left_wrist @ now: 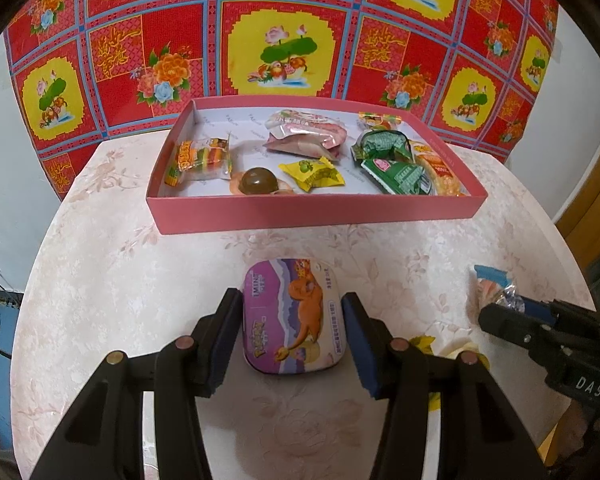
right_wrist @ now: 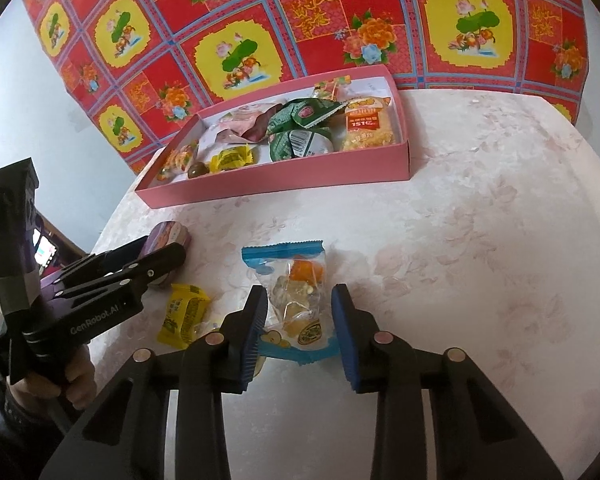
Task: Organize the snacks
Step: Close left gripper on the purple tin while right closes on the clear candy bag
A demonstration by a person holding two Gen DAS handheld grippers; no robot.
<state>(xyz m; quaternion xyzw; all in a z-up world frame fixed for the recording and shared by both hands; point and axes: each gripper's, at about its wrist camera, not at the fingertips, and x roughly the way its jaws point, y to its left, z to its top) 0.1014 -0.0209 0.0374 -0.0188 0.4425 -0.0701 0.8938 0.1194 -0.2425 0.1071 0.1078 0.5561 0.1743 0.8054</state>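
Observation:
A purple mint tin [left_wrist: 294, 314] lies on the table between the fingers of my left gripper [left_wrist: 290, 308], whose jaws are open and stand on either side of it, close to its edges. In the right wrist view the tin [right_wrist: 170, 236] shows beyond the left gripper [right_wrist: 156, 260]. A clear snack bag with blue ends [right_wrist: 296, 300] lies between the open fingers of my right gripper [right_wrist: 300, 304]; it also shows in the left wrist view [left_wrist: 490, 286]. A pink box [left_wrist: 316, 212] at the back holds several wrapped snacks.
A yellow wrapped candy [right_wrist: 184, 316] lies on the table between the two grippers. The round table [right_wrist: 480, 240] has a pale floral cover. A red and yellow patterned cloth [left_wrist: 280, 40] hangs behind the box [right_wrist: 276, 188]. The table's edge curves near on the left.

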